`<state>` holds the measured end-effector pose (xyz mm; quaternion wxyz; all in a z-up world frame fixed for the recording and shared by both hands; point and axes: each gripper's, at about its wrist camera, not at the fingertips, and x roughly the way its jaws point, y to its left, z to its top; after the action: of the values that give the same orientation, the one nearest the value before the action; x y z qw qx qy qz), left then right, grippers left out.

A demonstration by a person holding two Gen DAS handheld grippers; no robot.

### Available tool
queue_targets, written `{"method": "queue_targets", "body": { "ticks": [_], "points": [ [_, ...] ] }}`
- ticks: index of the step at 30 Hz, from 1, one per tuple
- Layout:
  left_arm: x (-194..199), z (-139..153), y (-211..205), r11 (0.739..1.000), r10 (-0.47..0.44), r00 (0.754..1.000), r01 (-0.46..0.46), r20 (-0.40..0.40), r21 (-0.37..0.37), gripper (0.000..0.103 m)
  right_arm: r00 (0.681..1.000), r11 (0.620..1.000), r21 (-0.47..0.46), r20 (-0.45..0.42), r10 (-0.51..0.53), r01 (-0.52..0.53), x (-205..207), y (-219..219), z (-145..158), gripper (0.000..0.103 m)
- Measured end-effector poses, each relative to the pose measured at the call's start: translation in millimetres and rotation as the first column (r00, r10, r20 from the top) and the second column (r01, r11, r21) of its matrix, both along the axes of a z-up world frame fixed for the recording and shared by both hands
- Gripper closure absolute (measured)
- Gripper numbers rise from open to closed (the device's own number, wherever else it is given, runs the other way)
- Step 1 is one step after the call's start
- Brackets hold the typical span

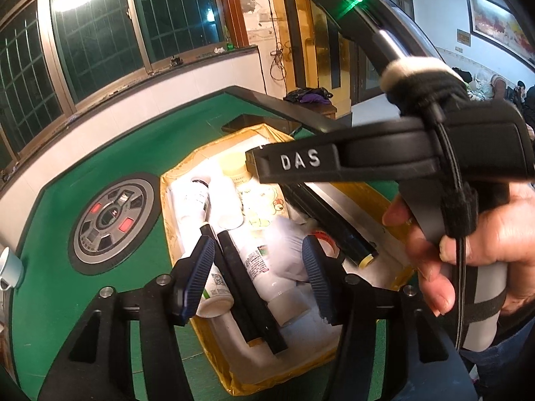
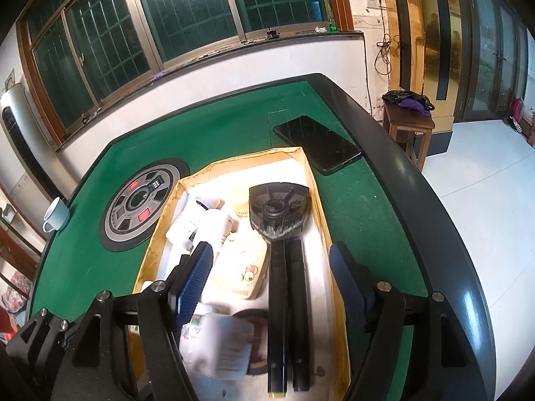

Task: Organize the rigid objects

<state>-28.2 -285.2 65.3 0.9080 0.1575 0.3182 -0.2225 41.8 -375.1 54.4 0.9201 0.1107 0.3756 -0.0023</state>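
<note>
Both claws gape empty, left claw (image 1: 259,279) and right claw (image 2: 272,275), above the gold-walled cardboard box (image 2: 321,207) of white bottles (image 1: 279,267) near the green felt worktop's (image 2: 214,133) far right corner.

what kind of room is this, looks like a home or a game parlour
Most likely a room in a home. An automatic mahjong-style table with green felt and a central dial stands by barred windows, with a framed painting on the wall.

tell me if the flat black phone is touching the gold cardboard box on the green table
Cannot tell. In the right wrist view the flat black phone lies right at the far corner of the gold cardboard box; their edges meet in the picture, with no clear gap or contact.
</note>
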Motion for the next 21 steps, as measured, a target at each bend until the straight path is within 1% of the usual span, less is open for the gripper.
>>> {"method": "queue_targets", "body": {
  "ticks": [6,10,11,13,14,18,21],
  "points": [
    [-7,4,9,1.0,-0.003,1.0,0.004,0.018,-0.015,0.049,0.999,1.0,-0.027,0.038,-0.001,0.003,-14,11,12,0.036],
    [-9,6,31,0.999,0.021,0.999,-0.019,0.038,-0.038,0.049,0.998,0.999,-0.04,0.056,0.022,-0.02,-23,32,15,0.034],
    [-9,6,41,0.998,0.035,0.998,-0.033,0.046,-0.048,0.047,0.998,0.998,-0.052,0.058,0.03,-0.027,-24,39,14,0.033],
    [-7,4,62,0.996,0.071,0.996,-0.068,0.053,-0.066,0.039,0.996,0.996,-0.075,0.065,0.057,-0.052,-27,58,12,0.033],
    [-5,3,77,0.992,0.104,0.993,-0.1,0.053,-0.076,0.033,0.995,0.994,-0.079,0.067,0.076,-0.071,-29,68,10,0.032],
    [1,-2,124,0.972,0.212,0.976,-0.206,0.043,-0.111,0.032,0.988,0.985,-0.103,0.055,0.142,-0.136,-29,108,2,0.032],
    [4,-6,157,0.952,0.276,0.961,-0.269,0.031,-0.145,0.032,0.986,0.982,-0.116,0.051,0.158,-0.151,-32,127,-5,0.032]
  ]
}}
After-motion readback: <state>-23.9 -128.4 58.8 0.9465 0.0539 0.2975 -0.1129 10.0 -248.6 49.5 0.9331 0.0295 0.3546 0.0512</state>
